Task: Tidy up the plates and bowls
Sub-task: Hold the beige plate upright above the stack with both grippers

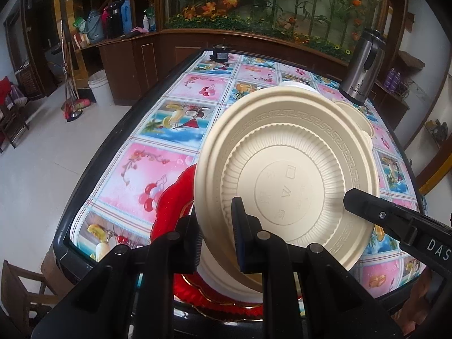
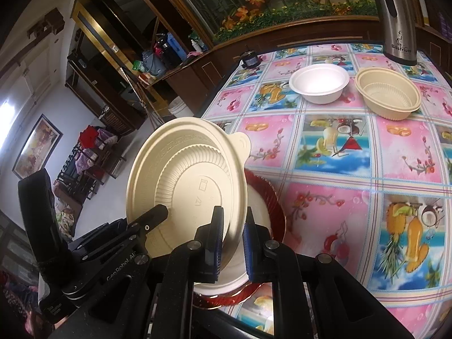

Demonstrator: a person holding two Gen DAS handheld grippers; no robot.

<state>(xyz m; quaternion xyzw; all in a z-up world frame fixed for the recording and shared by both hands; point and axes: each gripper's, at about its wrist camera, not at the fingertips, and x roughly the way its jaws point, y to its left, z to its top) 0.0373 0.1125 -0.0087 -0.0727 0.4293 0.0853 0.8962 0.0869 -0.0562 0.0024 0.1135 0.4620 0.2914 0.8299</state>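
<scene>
Both the left hand-held gripper [image 1: 217,234] and the right hand-held gripper [image 2: 233,243] clench the rim of a round, ribbed, cream plastic bowl [image 1: 288,169], tilted above a scalloped red plate [image 1: 166,206]; the glossy patterned surface [image 2: 353,155] lies beneath.

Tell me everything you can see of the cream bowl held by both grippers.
The cream bowl looks like thin plastic, with a fluted wall, key-pattern rim, small tab and embossed base. It is tilted, underside toward the cameras, above a red plate. The left gripper and right gripper each clamp its rim.

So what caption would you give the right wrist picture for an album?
Both grippers, right and left, clamp a tilted beige bowl above a red plate.
</scene>
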